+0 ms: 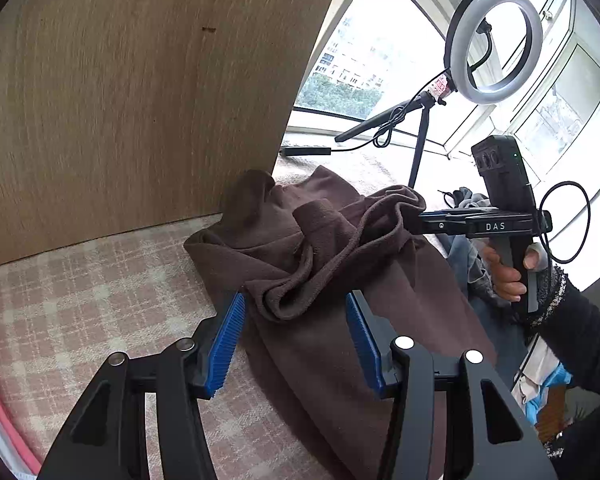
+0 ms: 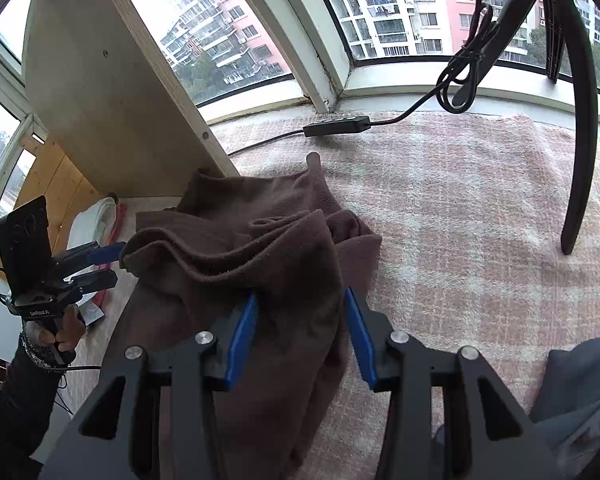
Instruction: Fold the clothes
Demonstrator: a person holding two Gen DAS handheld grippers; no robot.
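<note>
One brown fleece garment (image 1: 312, 248) lies crumpled on a pink-and-cream checked blanket (image 1: 100, 288), filling the lower middle of both views. Its cloth is soft and matte, bunched into thick rolls and ridges near the middle, with a hemmed edge curling over itself; a flatter panel runs down toward the bottom of each frame. In the left wrist view it sits just beside a wooden panel (image 1: 140, 80) that fills the upper left.

In the left wrist view, the left claw (image 1: 296, 344) sits low at the bottom centre with its blue pads spread wide, the garment's bunched fold between and beyond them, no cloth pinched. At the right of the same frame, the right claw (image 1: 414, 220) reaches in sideways with its tips buried in a raised fold of the fleece; it looks to be nipping that fold, though the cloth hides the tips. A hand (image 1: 508, 276) wraps its handle below, a dark sleeve behind it.

In the right wrist view, the right claw's own blue pads stand apart at the bottom centre, fleece draped over and between them. A ring light (image 1: 496, 44) on its stand occupies the upper right of the left wrist view.
</note>
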